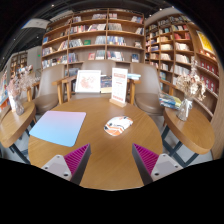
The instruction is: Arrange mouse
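A white mouse with red-orange markings [118, 125] lies on the round wooden table [110, 165], just ahead of my fingers and slightly right of centre. A pale blue mouse pad [58, 128] lies flat on the table to the left of the mouse, apart from it. My gripper [111, 160] is open and empty above the near part of the table. Its magenta pads [76, 157] stand wide apart, with bare wood between them.
Two upright display cards [88, 81] [119, 86] stand at the table's far side. Chairs [148, 95] ring the table. Side tables with flower vases stand at the left [20, 100] and right [184, 103]. Bookshelves [100, 35] fill the back wall.
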Demonstrator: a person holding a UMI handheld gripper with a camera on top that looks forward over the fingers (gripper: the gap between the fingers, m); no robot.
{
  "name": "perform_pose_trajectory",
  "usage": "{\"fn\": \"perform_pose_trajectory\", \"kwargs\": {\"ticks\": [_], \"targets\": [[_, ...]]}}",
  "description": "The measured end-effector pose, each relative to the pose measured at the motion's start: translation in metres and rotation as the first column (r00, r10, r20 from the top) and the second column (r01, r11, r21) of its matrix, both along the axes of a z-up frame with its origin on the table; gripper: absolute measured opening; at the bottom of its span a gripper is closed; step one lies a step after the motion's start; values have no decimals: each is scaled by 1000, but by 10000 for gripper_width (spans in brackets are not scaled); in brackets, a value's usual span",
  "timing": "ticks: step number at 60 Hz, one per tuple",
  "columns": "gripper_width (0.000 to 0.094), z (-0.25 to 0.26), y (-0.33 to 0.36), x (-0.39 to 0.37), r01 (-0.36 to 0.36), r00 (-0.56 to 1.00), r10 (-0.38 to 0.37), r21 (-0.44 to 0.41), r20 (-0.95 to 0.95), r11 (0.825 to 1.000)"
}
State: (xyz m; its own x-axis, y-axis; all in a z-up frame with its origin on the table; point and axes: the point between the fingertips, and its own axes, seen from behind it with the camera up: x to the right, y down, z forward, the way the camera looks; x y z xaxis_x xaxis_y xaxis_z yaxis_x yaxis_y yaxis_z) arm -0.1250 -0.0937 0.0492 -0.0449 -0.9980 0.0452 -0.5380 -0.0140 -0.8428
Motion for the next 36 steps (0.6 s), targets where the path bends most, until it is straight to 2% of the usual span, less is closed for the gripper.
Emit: {"fn": "perform_pose_trajectory", "kwargs": {"ticks": [9, 24, 36], "targets": [[854, -20, -4, 37, 10, 999, -11, -26, -42, 1000], [851, -51, -5, 80, 21, 994, -23, -21, -106, 1000], [851, -63, -6, 110, 39, 991, -36, 20, -131, 999]]}}
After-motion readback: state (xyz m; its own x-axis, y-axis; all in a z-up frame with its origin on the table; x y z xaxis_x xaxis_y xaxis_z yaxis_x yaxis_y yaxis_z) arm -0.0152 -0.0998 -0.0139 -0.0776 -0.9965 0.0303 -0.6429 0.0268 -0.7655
